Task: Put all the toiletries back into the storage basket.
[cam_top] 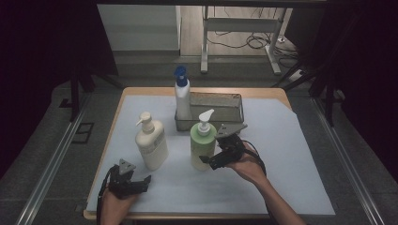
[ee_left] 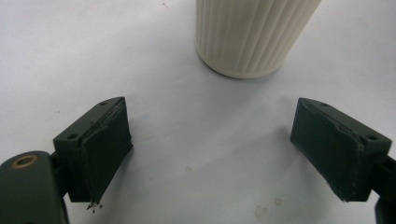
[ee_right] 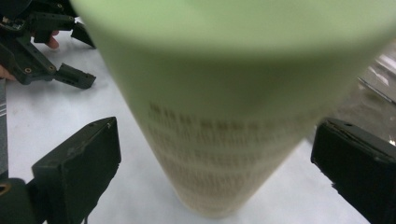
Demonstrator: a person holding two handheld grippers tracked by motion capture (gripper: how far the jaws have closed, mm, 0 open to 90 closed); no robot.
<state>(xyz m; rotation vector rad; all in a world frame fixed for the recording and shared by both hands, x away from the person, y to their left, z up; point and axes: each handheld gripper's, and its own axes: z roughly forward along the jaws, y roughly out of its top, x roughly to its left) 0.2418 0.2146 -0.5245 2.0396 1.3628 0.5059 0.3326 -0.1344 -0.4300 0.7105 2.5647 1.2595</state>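
Right hand-held gripper (ee_right: pixel 212 163) has its jaws spread wide on either side of the green pump bottle (cam_top: pixel 202 143), which stands upright on the white tabletop (cam_top: pixel 281 154) just in front of the metal tray (cam_top: pixel 220 108); neither jaw touches it. Left hand-held gripper (ee_left: pixel 212 158) rests near the front edge with its jaws apart, pointing at the cream pump bottle (cam_top: pixel 151 142), which stands a little beyond them.

Ahead of you, the cream pump bottle (cam_top: pixel 151 143) stands upright on the white sheet (cam_top: pixel 281 154) covering the surface. Farther back, a grey metal tray (cam_top: pixel 220 104) holds a white bottle with a blue cap (cam_top: pixel 182 96) at its left end.
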